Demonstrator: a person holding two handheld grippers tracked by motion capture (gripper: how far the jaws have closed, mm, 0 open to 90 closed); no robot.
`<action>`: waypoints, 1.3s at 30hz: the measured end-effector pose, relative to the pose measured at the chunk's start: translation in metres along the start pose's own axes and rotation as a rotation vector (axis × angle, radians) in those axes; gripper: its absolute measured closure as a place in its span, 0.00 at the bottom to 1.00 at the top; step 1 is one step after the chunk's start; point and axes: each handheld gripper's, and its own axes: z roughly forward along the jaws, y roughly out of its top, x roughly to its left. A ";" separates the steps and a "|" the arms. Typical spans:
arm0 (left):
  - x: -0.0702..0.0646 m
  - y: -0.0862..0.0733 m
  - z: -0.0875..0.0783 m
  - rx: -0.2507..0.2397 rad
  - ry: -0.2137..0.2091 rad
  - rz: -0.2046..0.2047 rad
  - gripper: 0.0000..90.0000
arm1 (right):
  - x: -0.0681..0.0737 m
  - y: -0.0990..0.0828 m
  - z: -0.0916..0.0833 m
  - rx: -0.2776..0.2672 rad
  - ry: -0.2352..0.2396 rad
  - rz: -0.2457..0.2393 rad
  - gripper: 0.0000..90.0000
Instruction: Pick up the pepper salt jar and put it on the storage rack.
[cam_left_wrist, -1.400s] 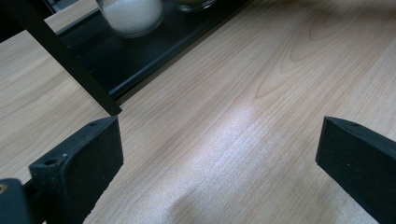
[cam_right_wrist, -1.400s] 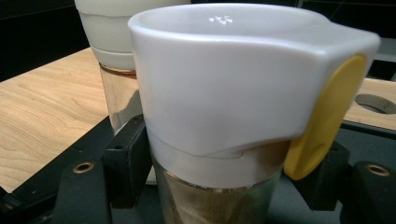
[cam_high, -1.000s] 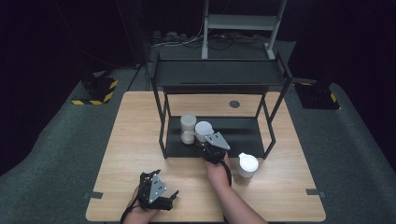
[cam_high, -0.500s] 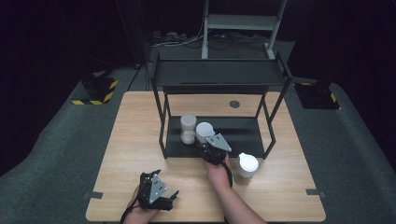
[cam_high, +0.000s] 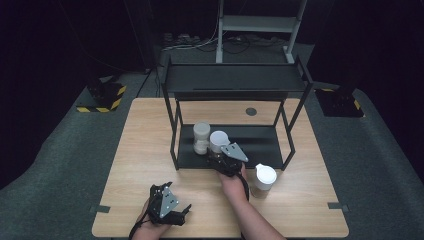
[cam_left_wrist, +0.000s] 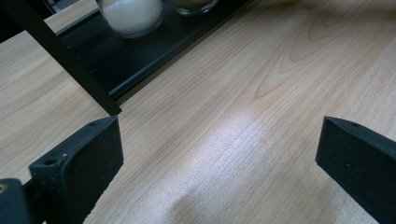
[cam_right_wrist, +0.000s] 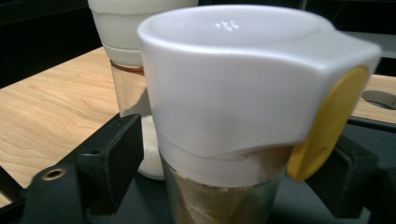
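A glass jar with a white lid and yellow tab (cam_right_wrist: 233, 84) stands on the lower shelf (cam_high: 262, 142) of a black rack. It holds brownish powder. My right gripper (cam_right_wrist: 224, 172) reaches in around it, at the shelf's front (cam_high: 218, 158). Its jaws have just been opening and now stand a little off the glass on both sides, with the jar (cam_high: 219, 139) between them. A second jar of white powder (cam_high: 201, 137) stands right beside it on the left. My left gripper (cam_high: 184, 214) rests open on the table's front edge, with bare wood between its jaws (cam_left_wrist: 219, 158).
A third white-lidded jar (cam_high: 264, 180) stands on the table right of my right hand. The rack's top shelf (cam_high: 235, 82) hangs over the lower one, with posts (cam_left_wrist: 60, 60) at the corners. A round hole (cam_high: 251, 111) lies in the tabletop behind the rack.
Neither hand has moved and the jars stand as before. At this scale the high view shows no visible difference in the jaws.
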 end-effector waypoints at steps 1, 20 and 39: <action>0.000 0.000 0.000 0.001 0.001 0.001 0.01 | 0.001 0.001 -0.001 -0.003 0.000 -0.004 0.18; 0.000 0.000 0.000 0.004 0.002 0.004 0.01 | 0.002 -0.002 -0.018 0.011 0.022 0.017 0.03; 0.000 0.000 0.000 0.002 -0.002 -0.002 0.01 | 0.012 0.006 -0.047 -0.023 0.084 -0.008 0.00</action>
